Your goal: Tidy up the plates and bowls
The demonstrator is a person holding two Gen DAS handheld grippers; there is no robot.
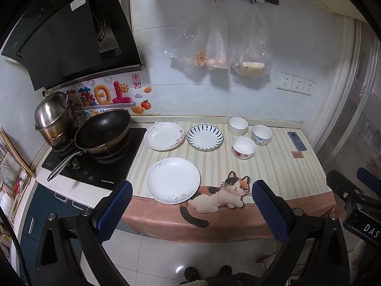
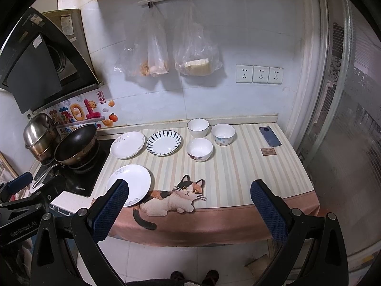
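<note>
Left wrist view: my left gripper (image 1: 191,211) hangs in front of the counter (image 1: 285,174), jaws wide apart and holding nothing. In the right wrist view, my right gripper (image 2: 189,211) is the same: spread open, empty, short of the counter edge.

On the striped cloth lie three plates, all apart from one another. A white plate (image 1: 173,180) sits nearest me, by the front edge, just beside a cat picture (image 1: 221,196) printed on the cloth. Behind it, near the wall, a floral plate (image 1: 164,135) lies next to the stove (image 1: 95,166), and a blue-rayed plate (image 1: 204,137) lies to its right.

Further right stand three bowls, close together but not nested: a plain bowl (image 1: 238,125) at the back, a dotted bowl (image 1: 262,134) beside it, and a flowered bowl (image 1: 243,147) in front of them.

A phone (image 1: 296,140) lies near the counter's right end, well apart from the dishes.

As I judge it, the task has not begun: nothing is stacked and neither gripper touches a dish. What remains is everything, likely piling the plates together and nesting the bowls.
</note>
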